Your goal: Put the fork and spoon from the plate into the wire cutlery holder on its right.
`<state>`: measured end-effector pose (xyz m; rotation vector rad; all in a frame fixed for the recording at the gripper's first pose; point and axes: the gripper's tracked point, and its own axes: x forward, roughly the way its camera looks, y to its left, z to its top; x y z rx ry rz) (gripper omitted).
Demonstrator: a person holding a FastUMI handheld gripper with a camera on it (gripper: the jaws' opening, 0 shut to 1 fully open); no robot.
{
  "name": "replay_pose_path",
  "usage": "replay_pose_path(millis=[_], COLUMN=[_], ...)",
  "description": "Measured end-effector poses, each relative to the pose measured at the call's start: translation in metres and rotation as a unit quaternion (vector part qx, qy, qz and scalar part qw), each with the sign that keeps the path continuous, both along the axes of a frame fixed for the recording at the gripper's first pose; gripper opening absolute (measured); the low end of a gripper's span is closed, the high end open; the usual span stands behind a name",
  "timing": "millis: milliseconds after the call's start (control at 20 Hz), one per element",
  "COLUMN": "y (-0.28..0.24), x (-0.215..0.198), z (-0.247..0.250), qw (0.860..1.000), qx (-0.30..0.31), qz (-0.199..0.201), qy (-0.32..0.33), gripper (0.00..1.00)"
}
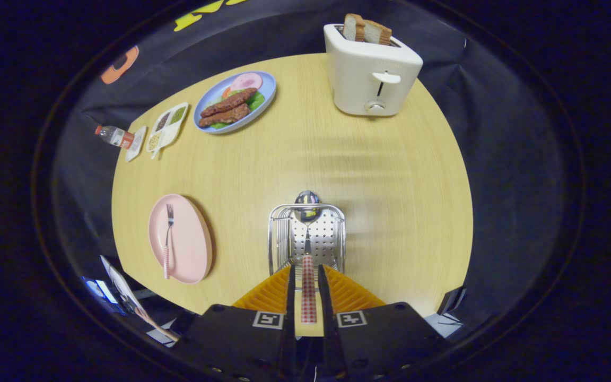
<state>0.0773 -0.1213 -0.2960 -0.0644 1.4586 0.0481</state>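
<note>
Pinching a spoon [308, 249] by its checked handle, the hand-held gripper [308, 276] is sitting at the bottom centre of the frame, both fingers pressing on the handle from either side. Just ahead of the fingers, the spoon is reaching over the wire cutlery holder [307, 237], its bowl lying at the holder's far rim; whether it is touching the metal cannot be told. That holder is standing on the light wooden desk [369, 175], slightly below the middle of the frame. To its left, well apart from it, a pink plate [189, 239] is carrying the fork [168, 241], which is lying lengthwise with its tines pointing away from the camera and its checked handle nearer. In the upper right, a white toaster [372, 71] is holding two slices of bread [367, 29]. In the upper left, a blue plate [235, 102] with meat and greens is sitting beside a white divided tray [168, 126], and a small bottle [113, 136] is lying at the desk's edge.
</note>
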Motion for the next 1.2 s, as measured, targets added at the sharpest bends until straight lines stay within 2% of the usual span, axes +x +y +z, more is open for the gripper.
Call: replay_pose_path(millis=[200, 350, 450, 500, 650, 750, 1000, 1200], y=[0.020, 0.038, 0.055, 0.062, 0.091, 0.115, 0.170, 0.210], x=[0.004, 0.003, -0.005, -0.009, -0.019, -0.029, -0.049, -0.065], z=[0.019, 0.034, 0.041, 0.043, 0.046, 0.041, 0.019, -0.008], qw=[0.999, 0.996, 0.994, 0.994, 0.992, 0.992, 0.993, 0.995], qx=[0.012, 0.007, 0.010, 0.007, 0.010, 0.014, 0.023, 0.028], qz=[0.008, 0.011, 0.017, 0.020, 0.020, 0.020, 0.026, 0.028], qy=[-0.050, -0.087, -0.104, -0.111, -0.125, -0.125, -0.117, -0.096], gripper=[0.50, 0.61, 0.65, 0.70, 0.75, 0.78, 0.94, 0.95])
